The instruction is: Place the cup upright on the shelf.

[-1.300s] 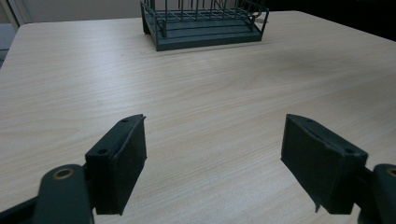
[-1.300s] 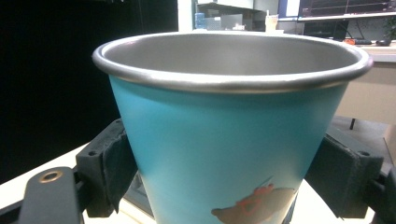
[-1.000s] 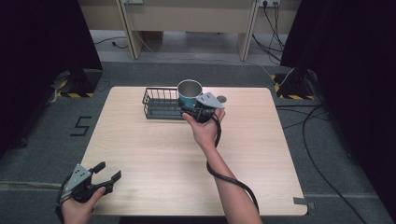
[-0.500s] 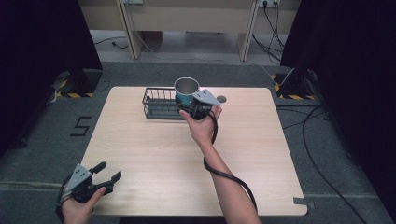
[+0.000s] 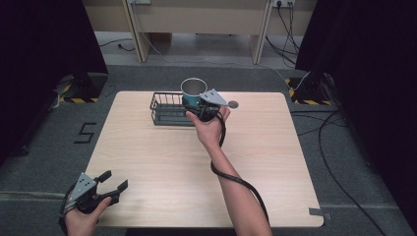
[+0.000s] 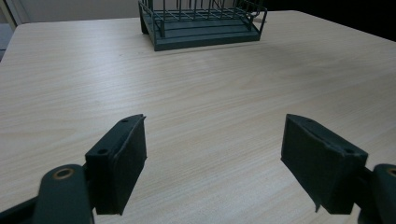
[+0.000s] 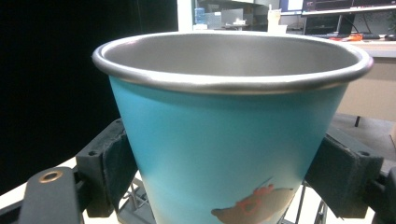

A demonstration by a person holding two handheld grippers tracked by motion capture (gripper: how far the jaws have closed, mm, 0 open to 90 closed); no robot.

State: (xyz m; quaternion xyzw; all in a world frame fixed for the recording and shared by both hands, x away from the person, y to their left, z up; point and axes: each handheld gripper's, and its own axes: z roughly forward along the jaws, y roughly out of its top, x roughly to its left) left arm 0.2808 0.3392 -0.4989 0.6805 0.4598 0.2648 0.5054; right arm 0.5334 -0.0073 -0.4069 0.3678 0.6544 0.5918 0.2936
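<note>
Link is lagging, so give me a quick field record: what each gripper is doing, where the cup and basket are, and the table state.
right gripper: shut on the cup, jaws on its two sides
cup: teal outside, metal inside, upright, looks empty, held over the right end of the wire basket
wire basket: dark, at the far middle of the table
left gripper: open, holding nothing, at the near left corner
table: light wood
small dark disc: on the table right of the cup
</note>
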